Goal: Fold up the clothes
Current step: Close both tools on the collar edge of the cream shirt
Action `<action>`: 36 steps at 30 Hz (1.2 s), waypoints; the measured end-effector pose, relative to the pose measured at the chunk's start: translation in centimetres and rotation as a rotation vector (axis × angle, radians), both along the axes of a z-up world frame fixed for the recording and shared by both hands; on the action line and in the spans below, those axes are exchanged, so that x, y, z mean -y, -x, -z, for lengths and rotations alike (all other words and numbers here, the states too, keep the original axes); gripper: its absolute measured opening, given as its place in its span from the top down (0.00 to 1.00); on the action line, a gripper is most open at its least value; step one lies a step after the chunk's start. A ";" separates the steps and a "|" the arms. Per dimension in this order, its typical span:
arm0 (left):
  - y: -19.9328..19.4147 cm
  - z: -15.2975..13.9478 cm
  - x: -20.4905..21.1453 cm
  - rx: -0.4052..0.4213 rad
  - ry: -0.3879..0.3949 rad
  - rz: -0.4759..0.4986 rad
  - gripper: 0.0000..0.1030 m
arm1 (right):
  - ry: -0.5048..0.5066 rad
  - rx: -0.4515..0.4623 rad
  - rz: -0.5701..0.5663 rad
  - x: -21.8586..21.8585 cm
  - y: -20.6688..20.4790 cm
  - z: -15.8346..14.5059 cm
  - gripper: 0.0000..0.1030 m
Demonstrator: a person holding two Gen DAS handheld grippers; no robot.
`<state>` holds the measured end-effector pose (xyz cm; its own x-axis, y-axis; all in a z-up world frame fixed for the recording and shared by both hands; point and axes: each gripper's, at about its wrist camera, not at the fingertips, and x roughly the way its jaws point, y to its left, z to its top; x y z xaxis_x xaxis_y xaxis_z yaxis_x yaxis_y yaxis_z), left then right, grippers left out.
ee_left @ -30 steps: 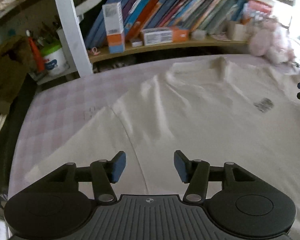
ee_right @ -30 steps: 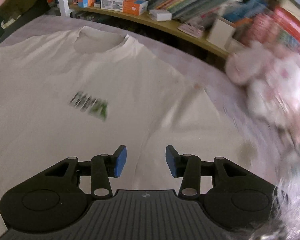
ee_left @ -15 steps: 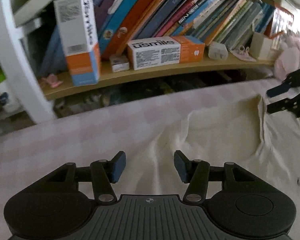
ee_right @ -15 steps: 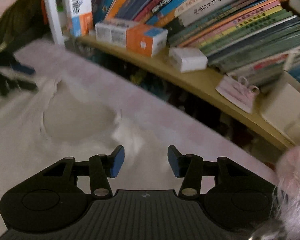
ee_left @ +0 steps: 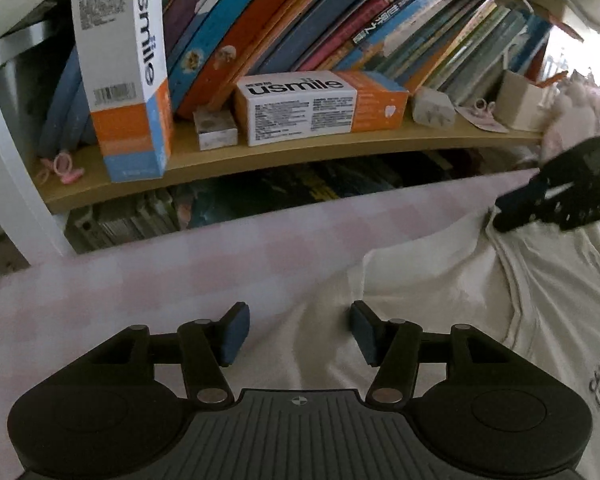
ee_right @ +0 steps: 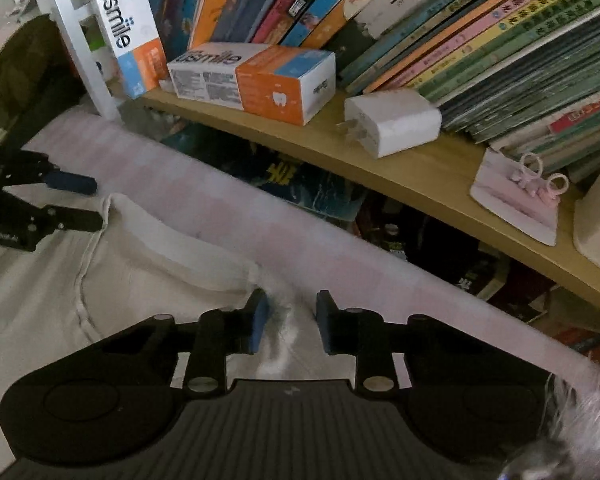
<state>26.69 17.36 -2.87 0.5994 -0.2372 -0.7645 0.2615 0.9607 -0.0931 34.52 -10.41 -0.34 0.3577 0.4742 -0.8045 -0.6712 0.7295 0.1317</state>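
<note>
Both grippers reach the collar end of a cream T-shirt (ee_left: 440, 288) spread on a pink checked bed (ee_left: 148, 280). The left gripper (ee_left: 298, 330) hovers spread wide; the right gripper (ee_right: 290, 326), narrowly parted, straddles a fabric ridge; bookshelf (ee_right: 420, 168) at 12 o'clock.

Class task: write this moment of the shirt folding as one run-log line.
phase: reach for top edge | left gripper: open over T-shirt shoulder | right gripper: open, straddling shoulder fabric | fold: not begun
</note>
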 end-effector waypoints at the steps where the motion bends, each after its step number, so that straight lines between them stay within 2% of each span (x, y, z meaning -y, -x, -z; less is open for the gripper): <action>1: -0.1 0.0 -0.2 -0.006 -0.002 0.015 0.45 | -0.001 -0.003 -0.007 0.3 0.0 -0.2 0.69; 5: -0.3 -0.1 -0.6 -0.016 -0.019 0.071 0.46 | 0.051 -0.004 -0.047 0.6 -0.2 0.3 0.66; 6: -0.2 -0.2 -0.3 -0.016 -0.021 0.077 0.48 | 0.064 0.001 -0.058 0.4 -0.1 0.4 0.66; 7: -0.2 -0.2 0.0 -0.016 -0.023 0.083 0.59 | 0.076 0.005 -0.068 0.2 0.0 0.6 0.69; 8: -0.1 -0.2 0.3 -0.016 -0.026 0.089 0.69 | 0.077 0.012 -0.074 0.0 0.2 0.6 0.77; 9: -0.1 -0.2 0.6 -0.016 -0.028 0.095 0.83 | 0.077 0.017 -0.078 -0.2 0.4 0.6 0.81; 10: 0.0 -0.3 1.0 -0.016 -0.030 0.101 0.90 | 0.073 0.015 -0.071 -0.4 0.6 0.7 0.90; 12: 0.0 -0.3 1.6 -0.016 -0.034 0.112 0.91 | 0.078 0.029 -0.054 -0.6 0.9 0.7 0.92; 16: -1.5 -0.3 2.0 -0.004 -0.064 0.053 0.90 | 0.106 0.081 -0.012 -1.1 1.4 0.8 0.93; 21: -4.7 -0.3 3.5 0.033 -0.141 0.010 0.91 | 0.118 0.097 0.099 -1.3 -1.3 0.7 0.93; 30: -9.9 0.0 3.7 0.041 -0.155 -0.015 0.90 | 0.157 0.122 0.153 -1.8 -5.9 1.2 0.93; 36: -11.2 1.1 5.0 0.047 -0.200 -0.015 0.90 | 0.181 0.117 0.208 -1.8 -6.6 2.0 0.93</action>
